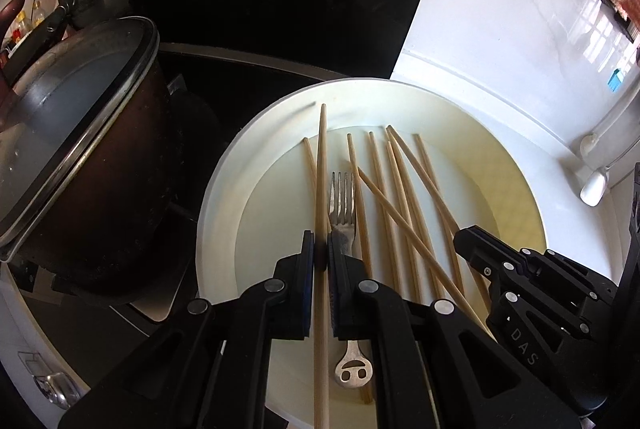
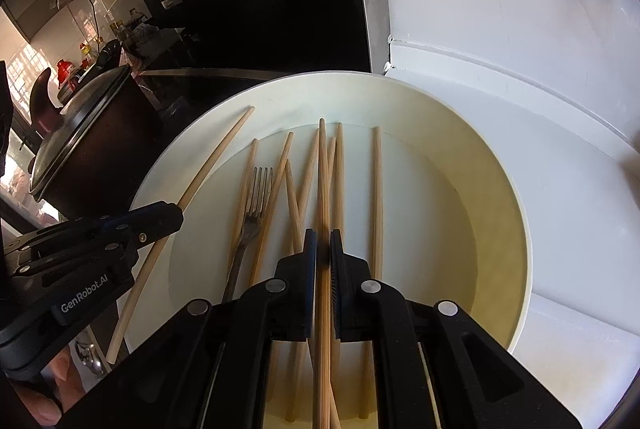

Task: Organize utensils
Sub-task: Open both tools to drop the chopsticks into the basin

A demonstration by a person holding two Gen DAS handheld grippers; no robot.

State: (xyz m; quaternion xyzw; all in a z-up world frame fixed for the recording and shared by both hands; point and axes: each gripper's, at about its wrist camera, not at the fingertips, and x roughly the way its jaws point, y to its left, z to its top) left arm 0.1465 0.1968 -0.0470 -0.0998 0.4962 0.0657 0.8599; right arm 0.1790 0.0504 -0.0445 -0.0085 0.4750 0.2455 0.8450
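The left gripper (image 1: pixel 321 249) was clamped on one chopstick (image 1: pixel 321 189) at frame centre; the right gripper (image 2: pixel 323 249) likewise pinched another chopstick (image 2: pixel 323 189). Loose chopsticks (image 1: pixel 400 189) and a fork (image 1: pixel 343 205) lay in the white bowl (image 1: pixel 224 189), a pot (image 1: pixel 100 157) at left.

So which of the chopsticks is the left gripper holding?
The left gripper is shut on the leftmost chopstick; its tip reaches up over the plate's rim, and it lies left of the fork. The other chopsticks lie inside the plate.
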